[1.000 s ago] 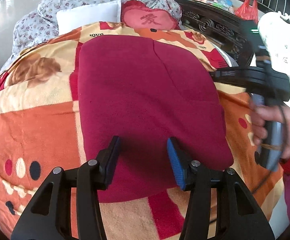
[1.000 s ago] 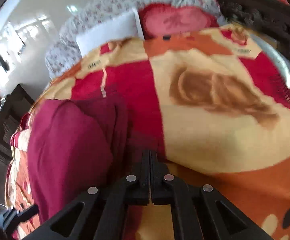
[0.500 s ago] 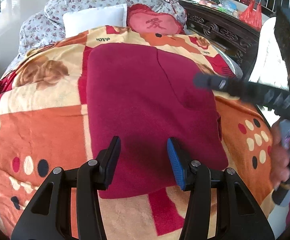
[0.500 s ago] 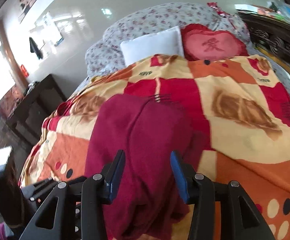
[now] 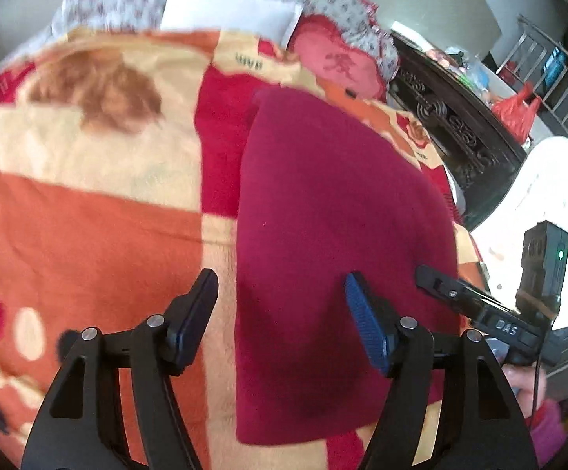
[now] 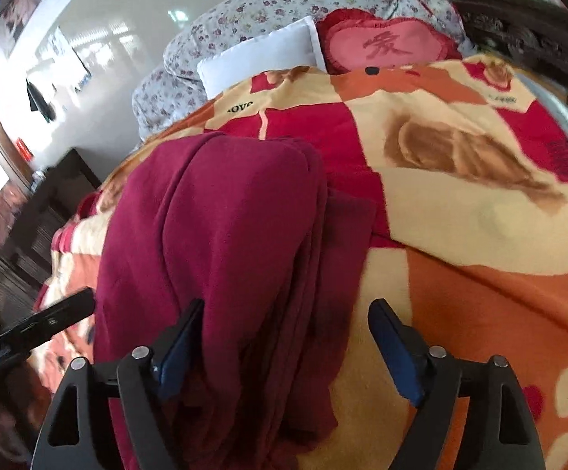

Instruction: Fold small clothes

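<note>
A dark red garment lies folded flat on the patterned blanket; in the right wrist view the garment shows stacked layers along its right edge. My left gripper is open and empty, low over the garment's near left edge. My right gripper is open and empty, straddling the garment's near right edge. The right gripper's fingertip shows in the left wrist view at the garment's right side. The left gripper's finger shows at the left of the right wrist view.
The blanket covers a bed. A white pillow, a red heart cushion and a flowered quilt lie at the head. A dark carved wooden headboard runs along the right side. A dark cabinet stands left.
My right gripper opened, letting go of the garment, pulled back and came down to its right edge. My left gripper shifted left and closer to the garment's near edge.
</note>
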